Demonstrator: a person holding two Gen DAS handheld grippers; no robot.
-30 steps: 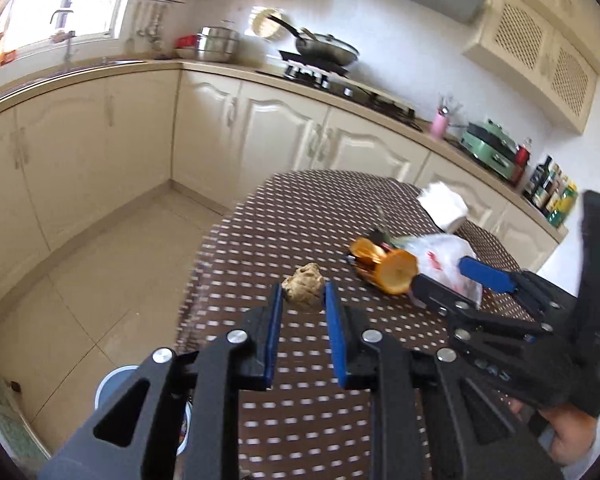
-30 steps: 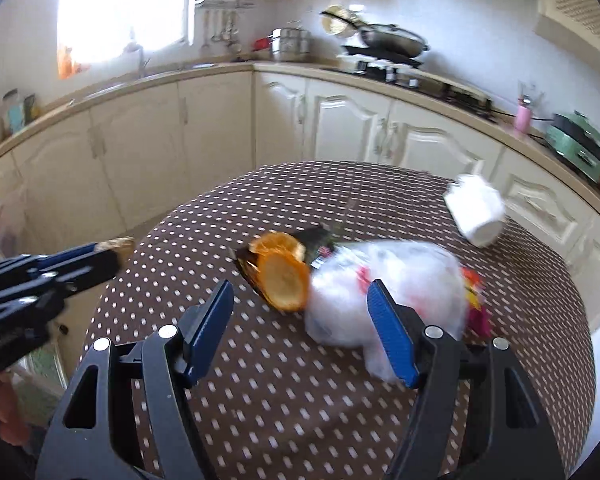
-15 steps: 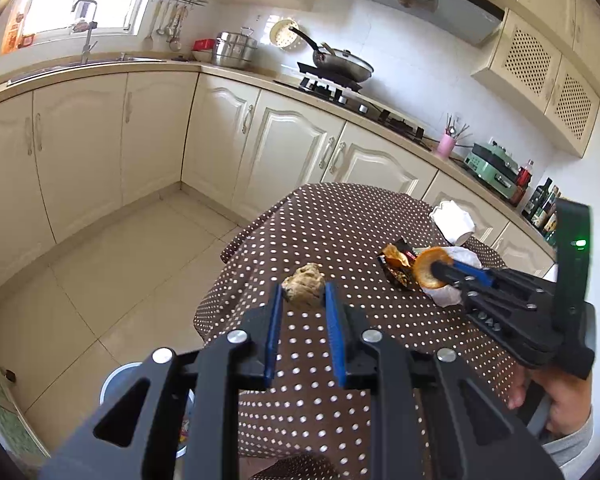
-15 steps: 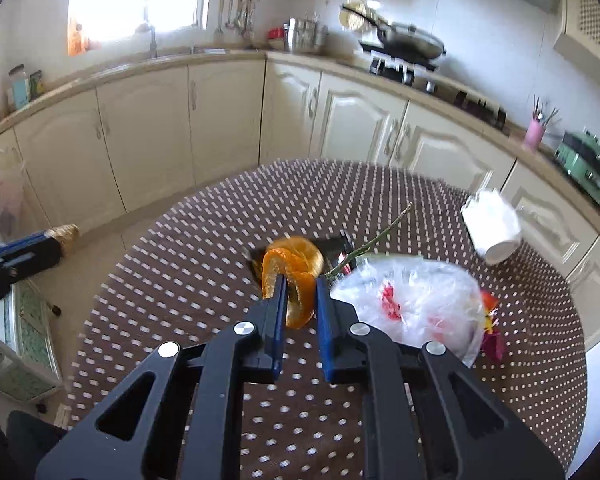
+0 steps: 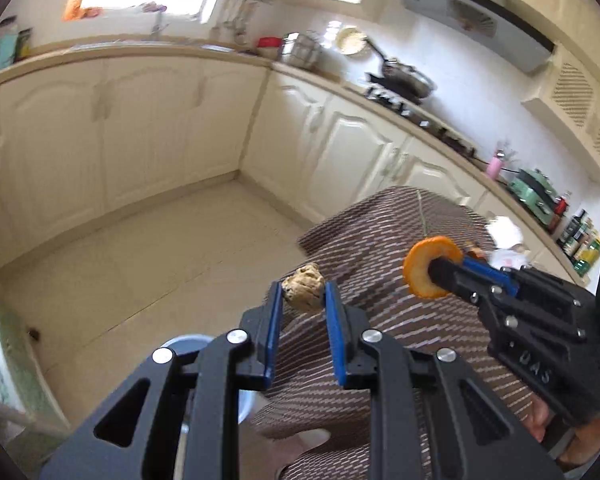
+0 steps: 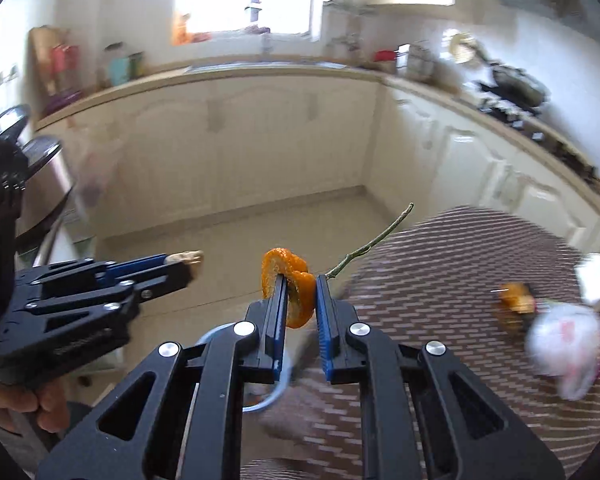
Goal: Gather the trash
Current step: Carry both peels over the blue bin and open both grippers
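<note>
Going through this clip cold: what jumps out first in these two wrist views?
The bright orange peel pinched in the right gripper, held up past the edge of the brown dotted table. Next, the beige crumpled lump clamped in the left gripper, above the tiled floor. A white plastic bag and more peel lie on the table at right.

Two grippers are showing: the left gripper (image 5: 300, 300) is pinching one brown lump (image 5: 303, 287), and the right gripper (image 6: 302, 292) is pinching one orange peel (image 6: 288, 280). One twig (image 6: 370, 245) is sticking out beside that peel. One more orange peel piece (image 6: 514, 300), one white plastic bag (image 6: 564, 344) and one white paper wad (image 6: 596, 280) are lying toward the table's (image 6: 440, 280) far right edge.
</note>
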